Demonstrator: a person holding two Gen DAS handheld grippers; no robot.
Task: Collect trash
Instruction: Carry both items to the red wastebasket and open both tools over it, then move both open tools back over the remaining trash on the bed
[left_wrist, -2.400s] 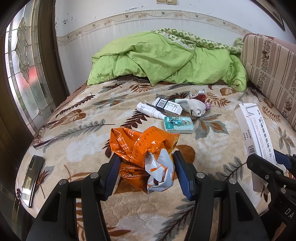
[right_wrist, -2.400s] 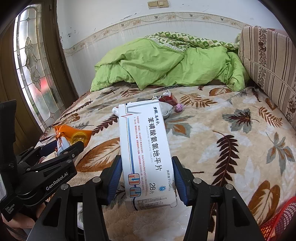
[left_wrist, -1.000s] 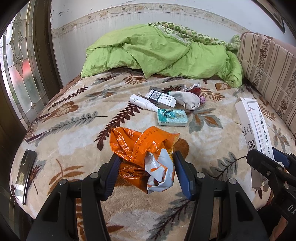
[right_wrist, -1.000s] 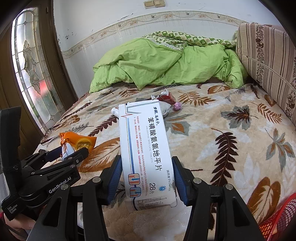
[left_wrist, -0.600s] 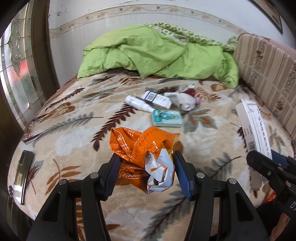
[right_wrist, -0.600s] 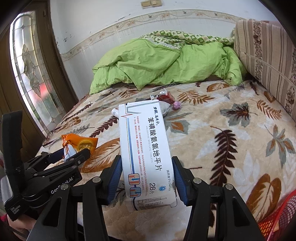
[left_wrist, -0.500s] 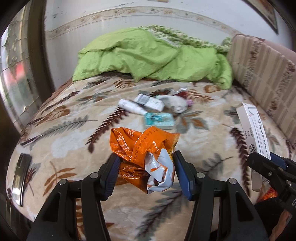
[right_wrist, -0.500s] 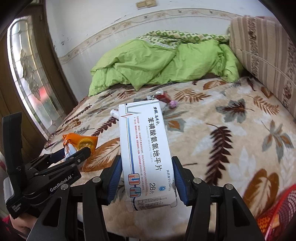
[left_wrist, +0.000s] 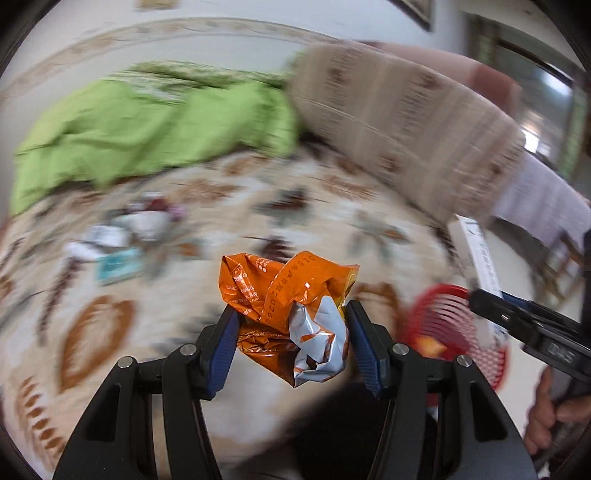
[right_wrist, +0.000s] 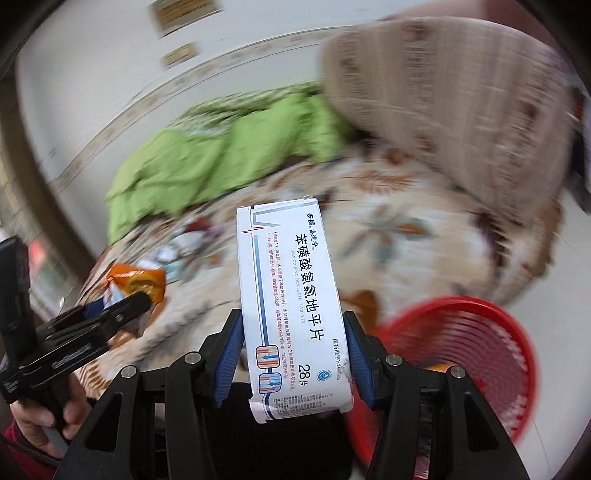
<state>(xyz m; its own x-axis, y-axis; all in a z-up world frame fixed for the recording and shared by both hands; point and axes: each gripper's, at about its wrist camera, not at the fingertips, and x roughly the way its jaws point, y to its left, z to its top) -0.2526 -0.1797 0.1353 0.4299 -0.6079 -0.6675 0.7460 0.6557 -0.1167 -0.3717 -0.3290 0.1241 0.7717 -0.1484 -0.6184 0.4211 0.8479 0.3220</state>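
right wrist: leaf-print bed (right_wrist: 406, 236) (blurred), red basket (right_wrist: 461, 332) beside it.

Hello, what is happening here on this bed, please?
A person is clearing trash off a bed with a handheld gripper in each hand. The left gripper is clamped on a crumpled orange wrapper, and the right gripper is clamped on a white medicine box. Both are held in the air near a red basket beside the bed. More small litter lies on the blanket. The pictures are blurred.
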